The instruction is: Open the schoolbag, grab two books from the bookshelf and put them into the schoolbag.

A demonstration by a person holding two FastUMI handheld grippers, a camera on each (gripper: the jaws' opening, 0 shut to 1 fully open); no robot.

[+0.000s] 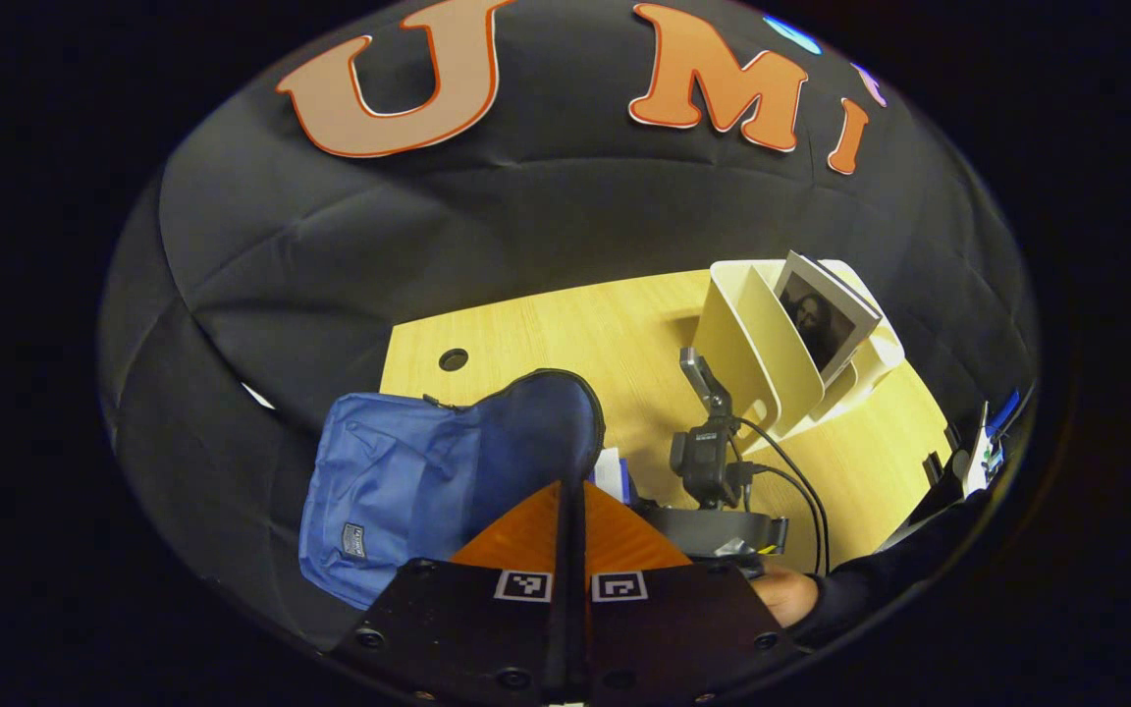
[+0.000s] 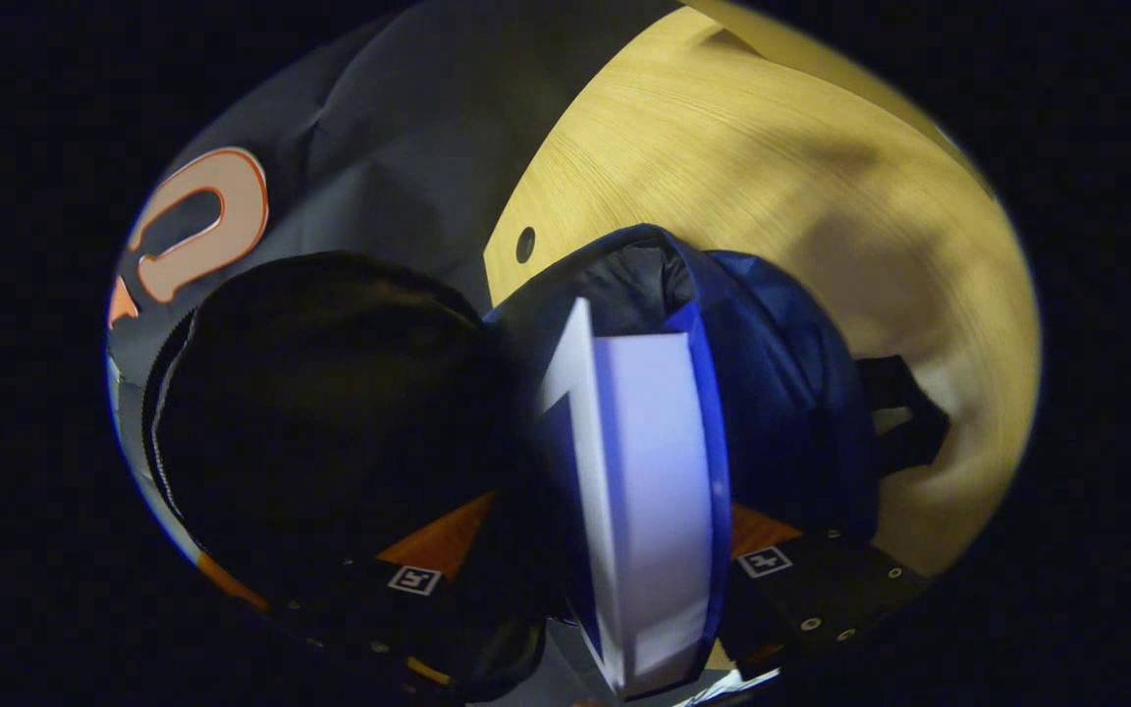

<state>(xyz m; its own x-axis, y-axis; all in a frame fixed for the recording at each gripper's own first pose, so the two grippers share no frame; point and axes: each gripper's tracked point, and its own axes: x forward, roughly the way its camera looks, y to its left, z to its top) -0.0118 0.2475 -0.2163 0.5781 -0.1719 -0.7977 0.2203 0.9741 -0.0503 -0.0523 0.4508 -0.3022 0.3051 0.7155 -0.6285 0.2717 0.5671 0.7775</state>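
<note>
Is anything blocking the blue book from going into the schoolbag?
Nothing visible blocks it. In the right gripper view the right gripper grips the blue book directly above the schoolbag, whose dark opening gapes just beyond the book's far edge. The flap is pulled aside to the left.

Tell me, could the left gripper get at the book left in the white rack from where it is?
Probably yes. The book leans in the white rack across bare table. The left gripper is shut and empty, but the right gripper and its cable stand partly between, so it would have to go around.
</note>
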